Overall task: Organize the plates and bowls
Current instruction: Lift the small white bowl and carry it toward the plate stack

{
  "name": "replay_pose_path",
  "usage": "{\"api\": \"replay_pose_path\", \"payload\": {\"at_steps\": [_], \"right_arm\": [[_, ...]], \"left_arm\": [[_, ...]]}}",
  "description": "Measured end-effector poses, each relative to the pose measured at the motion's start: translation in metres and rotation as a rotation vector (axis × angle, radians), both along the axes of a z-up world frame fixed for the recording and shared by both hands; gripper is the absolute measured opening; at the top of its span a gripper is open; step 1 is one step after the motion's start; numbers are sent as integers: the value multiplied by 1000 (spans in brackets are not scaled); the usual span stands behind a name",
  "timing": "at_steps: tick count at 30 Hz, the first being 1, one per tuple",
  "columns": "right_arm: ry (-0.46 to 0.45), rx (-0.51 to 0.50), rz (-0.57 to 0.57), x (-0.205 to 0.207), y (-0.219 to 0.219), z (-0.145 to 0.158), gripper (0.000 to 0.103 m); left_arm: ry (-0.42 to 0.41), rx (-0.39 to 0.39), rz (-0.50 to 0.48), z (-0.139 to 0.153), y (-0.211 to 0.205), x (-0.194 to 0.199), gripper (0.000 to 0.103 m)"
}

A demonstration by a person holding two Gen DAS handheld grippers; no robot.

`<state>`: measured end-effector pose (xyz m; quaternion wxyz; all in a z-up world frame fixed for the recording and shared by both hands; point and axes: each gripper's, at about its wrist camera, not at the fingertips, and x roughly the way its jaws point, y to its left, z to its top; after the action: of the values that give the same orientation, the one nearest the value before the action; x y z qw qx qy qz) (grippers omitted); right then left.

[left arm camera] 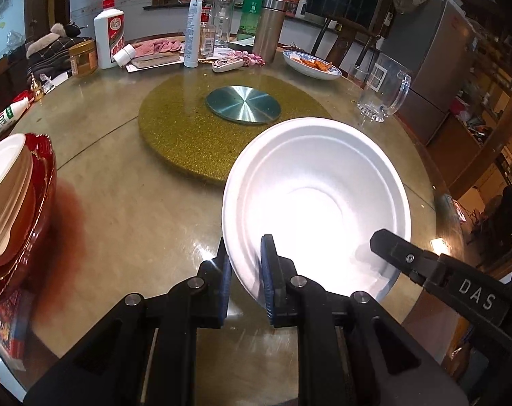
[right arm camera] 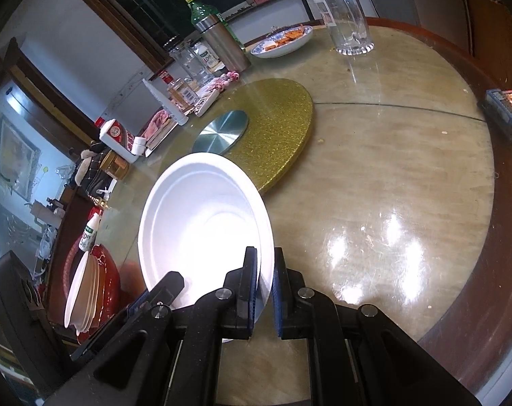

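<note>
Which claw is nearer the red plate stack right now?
Left. The left claw grips the white plate's rim on the side facing the red stack. The right claw grips the opposite rim, with the plate between it and the stack.

We carry two black claws, left claw (left arm camera: 245,264) and right claw (right arm camera: 265,277), with blue pads, silver pivot screws and white "DAS" lettering.

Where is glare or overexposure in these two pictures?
Left wrist view: the white foam plate is blown out at its centre, details lost. Right wrist view: the same plate is overexposed too, and bright lamp reflections glare on the glossy round table.
</note>
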<state>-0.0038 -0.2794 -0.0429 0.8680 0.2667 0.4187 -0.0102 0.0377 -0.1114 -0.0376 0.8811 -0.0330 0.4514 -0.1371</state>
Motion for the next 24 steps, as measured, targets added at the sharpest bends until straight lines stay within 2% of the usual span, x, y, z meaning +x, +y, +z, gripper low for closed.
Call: {"api": "replay_pose_path", "payload": {"at_steps": [24], "right_arm": [[-35, -100, 72, -18, 54, 7, 9]], "left_arm": [[-60, -30, 27, 5, 50, -24, 14]]}}
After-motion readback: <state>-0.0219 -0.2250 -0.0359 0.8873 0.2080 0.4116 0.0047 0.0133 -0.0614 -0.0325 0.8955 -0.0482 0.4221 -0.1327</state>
